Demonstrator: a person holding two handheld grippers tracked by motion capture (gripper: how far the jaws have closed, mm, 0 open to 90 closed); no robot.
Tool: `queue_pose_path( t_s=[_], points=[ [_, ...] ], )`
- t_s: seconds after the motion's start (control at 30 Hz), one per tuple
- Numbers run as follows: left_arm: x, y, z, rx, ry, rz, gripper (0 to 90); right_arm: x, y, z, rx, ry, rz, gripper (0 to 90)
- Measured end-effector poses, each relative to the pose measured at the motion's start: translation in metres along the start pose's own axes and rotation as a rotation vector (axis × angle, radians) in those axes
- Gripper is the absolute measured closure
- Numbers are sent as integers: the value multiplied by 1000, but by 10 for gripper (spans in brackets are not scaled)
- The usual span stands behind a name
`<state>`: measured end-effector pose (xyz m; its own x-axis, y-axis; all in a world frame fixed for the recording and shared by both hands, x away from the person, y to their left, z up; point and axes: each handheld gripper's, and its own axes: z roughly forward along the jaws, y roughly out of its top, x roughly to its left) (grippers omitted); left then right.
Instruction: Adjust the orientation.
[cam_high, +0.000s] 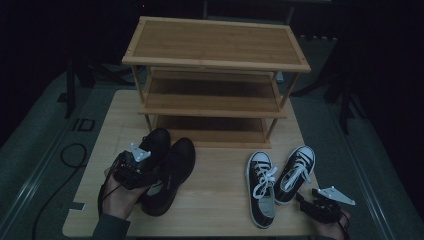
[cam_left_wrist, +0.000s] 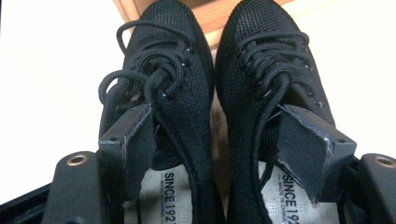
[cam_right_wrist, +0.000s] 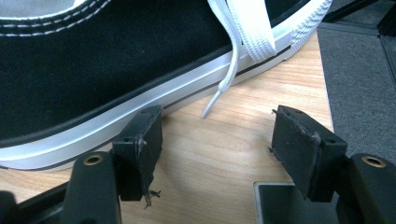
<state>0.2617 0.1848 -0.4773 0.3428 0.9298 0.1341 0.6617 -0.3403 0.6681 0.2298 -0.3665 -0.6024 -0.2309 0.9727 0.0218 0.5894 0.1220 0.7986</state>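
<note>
left tongs sit over the pair of black shoes near the tabletop's front left corner, jaws spread wide, one jaw tip inside each shoe's opening, gripping nothing. in the left gripper view the black shoes lie side by side, touching, toes toward the wooden shoe rack at the back edge. right tongs rest at the front right corner, jaws wide apart and empty, just beside the black-and-white sneakers; a white lace tip lies on the wood between sneaker sole and jaws.
</note>
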Motion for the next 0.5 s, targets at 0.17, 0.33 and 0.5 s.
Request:
queue_pose_path(
  t_s=[0.17, 0.33, 0.5],
  points=[
    [2, -1, 2, 32, -24, -12, 246, 0, 0, 0, -1, 0, 0, 330],
    [6, -3, 4, 58, -41, -40, 175, 0, 0, 0, -1, -2, 1, 330],
    [11, -6, 6, 69, -45, -50, 176, 0, 0, 0, -1, -1, 1, 328]
  ],
)
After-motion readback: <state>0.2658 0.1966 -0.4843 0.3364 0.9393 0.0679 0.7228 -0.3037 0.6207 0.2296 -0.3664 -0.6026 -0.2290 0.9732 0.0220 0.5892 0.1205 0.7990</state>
